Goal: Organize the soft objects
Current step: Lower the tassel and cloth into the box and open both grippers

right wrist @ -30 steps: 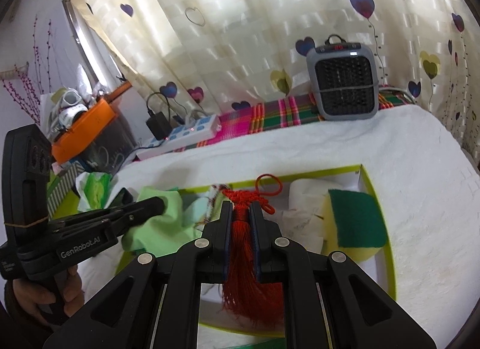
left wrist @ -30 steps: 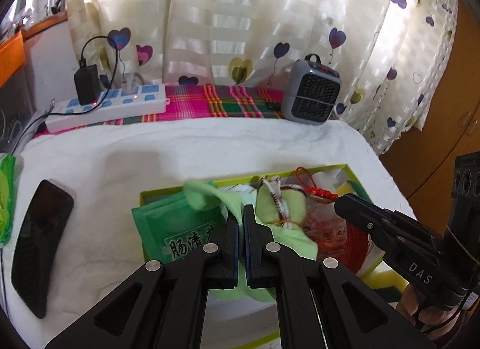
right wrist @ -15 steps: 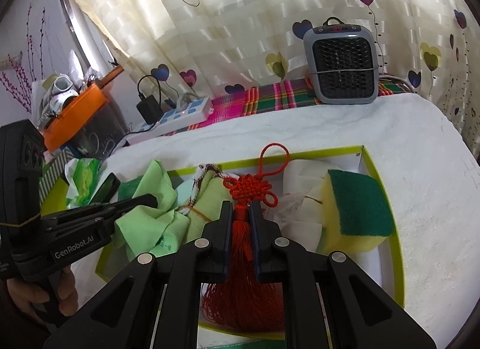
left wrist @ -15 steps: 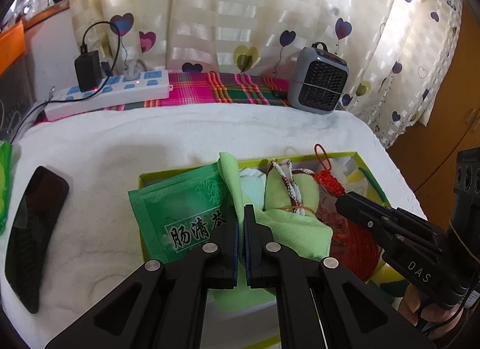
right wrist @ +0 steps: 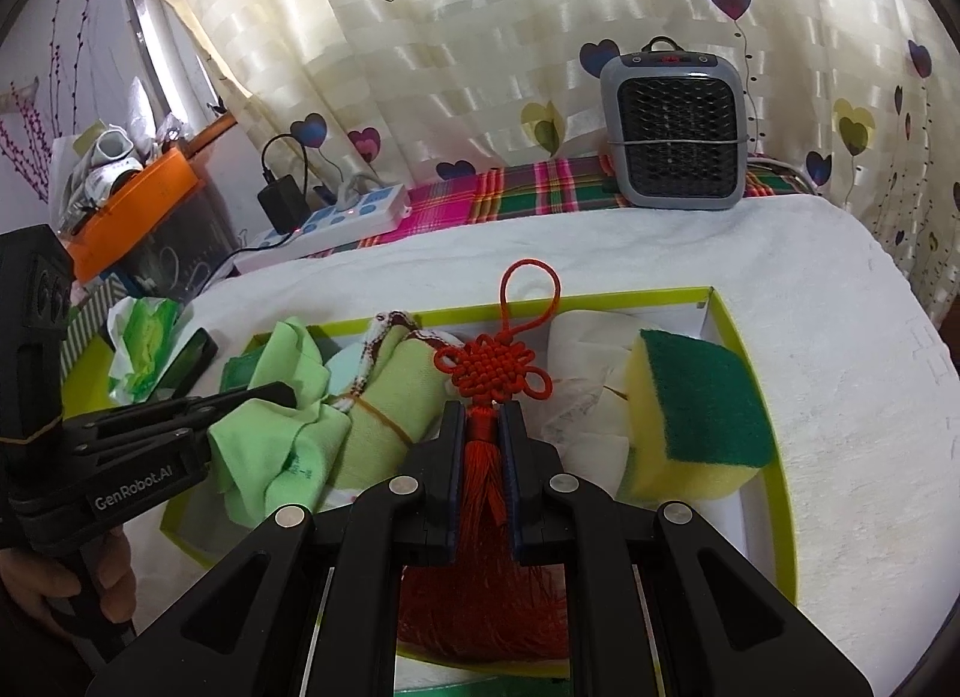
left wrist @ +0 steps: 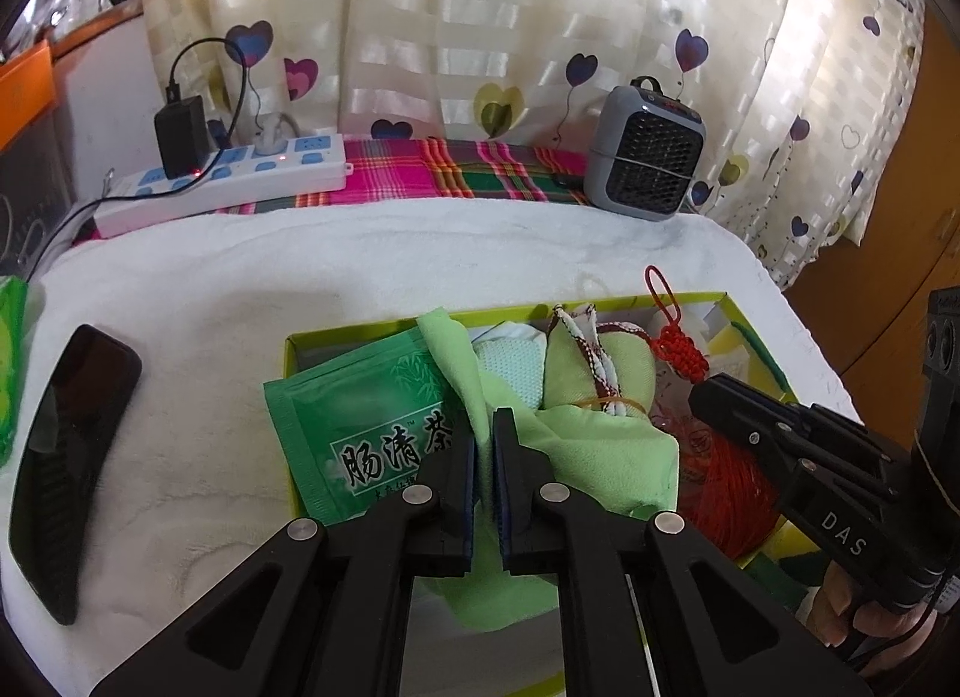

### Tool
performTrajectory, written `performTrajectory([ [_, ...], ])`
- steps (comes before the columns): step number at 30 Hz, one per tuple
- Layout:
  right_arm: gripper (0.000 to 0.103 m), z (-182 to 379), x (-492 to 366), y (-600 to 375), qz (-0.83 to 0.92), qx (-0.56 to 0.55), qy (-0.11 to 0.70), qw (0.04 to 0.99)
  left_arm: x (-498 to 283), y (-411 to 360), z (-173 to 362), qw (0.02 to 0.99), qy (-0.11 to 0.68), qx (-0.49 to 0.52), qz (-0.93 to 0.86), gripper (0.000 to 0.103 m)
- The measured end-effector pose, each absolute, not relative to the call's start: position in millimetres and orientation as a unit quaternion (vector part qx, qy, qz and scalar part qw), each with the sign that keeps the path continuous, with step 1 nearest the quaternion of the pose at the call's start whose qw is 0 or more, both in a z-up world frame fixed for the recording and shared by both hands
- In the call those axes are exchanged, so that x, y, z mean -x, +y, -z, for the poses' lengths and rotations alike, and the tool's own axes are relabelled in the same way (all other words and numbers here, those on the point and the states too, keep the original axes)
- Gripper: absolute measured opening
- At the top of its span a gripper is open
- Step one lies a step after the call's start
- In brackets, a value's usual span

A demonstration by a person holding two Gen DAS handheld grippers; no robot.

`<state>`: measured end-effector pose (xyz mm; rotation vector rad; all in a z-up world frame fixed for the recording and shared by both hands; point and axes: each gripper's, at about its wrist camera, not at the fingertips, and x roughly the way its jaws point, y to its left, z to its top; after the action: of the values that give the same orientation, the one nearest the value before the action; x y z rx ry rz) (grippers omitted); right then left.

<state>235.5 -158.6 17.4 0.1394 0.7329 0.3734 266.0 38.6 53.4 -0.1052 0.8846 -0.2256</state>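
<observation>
A yellow-green box [left wrist: 291,350] [right wrist: 750,337] sits on the white towel. My left gripper [left wrist: 483,427] is shut on a light green cloth [left wrist: 600,451], held over the box; it also shows in the right wrist view [right wrist: 276,445]. My right gripper [right wrist: 481,418] is shut on a red Chinese knot tassel [right wrist: 489,364], its fringe hanging between the arms; it also shows in the left wrist view [left wrist: 678,343]. In the box lie a green tea packet [left wrist: 354,409], a rolled green pouch with a braided cord [right wrist: 390,391], white paper [right wrist: 588,337] and a yellow-green sponge [right wrist: 696,409].
A black phone [left wrist: 66,457] lies left of the box on the towel. A grey heater [left wrist: 645,157] and a white power strip [left wrist: 222,181] stand at the back by the curtain. A green tissue pack [right wrist: 144,349] lies at the left.
Both grippers have drawn back and lowered toward the box. The green cloth and the red knot have come down with them, the cloth now spread over the box contents.
</observation>
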Motion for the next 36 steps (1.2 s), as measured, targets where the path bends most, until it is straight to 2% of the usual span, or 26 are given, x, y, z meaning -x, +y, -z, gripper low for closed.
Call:
performTrajectory([
  [13,0.012,-14,-233,-159,-0.155,-0.042,0.363,0.918,-260,36,-53,0.902,0.419,0.026,0.100,0.015],
  [20,0.013,-17,-228,-164,-0.152,-0.053,0.358,0.920,-256,39,-53,0.904,0.415,0.024,0.097,0.025],
  [23,0.020,-18,-227,-167,-0.155,-0.065,0.356,0.919,-256,39,-53,0.904,0.415,0.025,0.098,0.033],
  [25,0.031,-20,-223,-168,-0.155,-0.065,0.351,0.921,-254,39,-54,0.904,0.415,0.024,0.095,0.036],
  [28,0.040,-23,-219,-167,-0.157,-0.065,0.345,0.923,-248,40,-56,0.906,0.414,0.022,0.089,0.040],
  [33,0.045,-26,-212,-166,-0.154,-0.061,0.341,0.926,-240,41,-59,0.907,0.412,0.024,0.086,0.043],
  [36,0.052,-27,-209,-168,-0.148,-0.062,0.339,0.927,-233,41,-62,0.911,0.404,0.015,0.078,0.047],
])
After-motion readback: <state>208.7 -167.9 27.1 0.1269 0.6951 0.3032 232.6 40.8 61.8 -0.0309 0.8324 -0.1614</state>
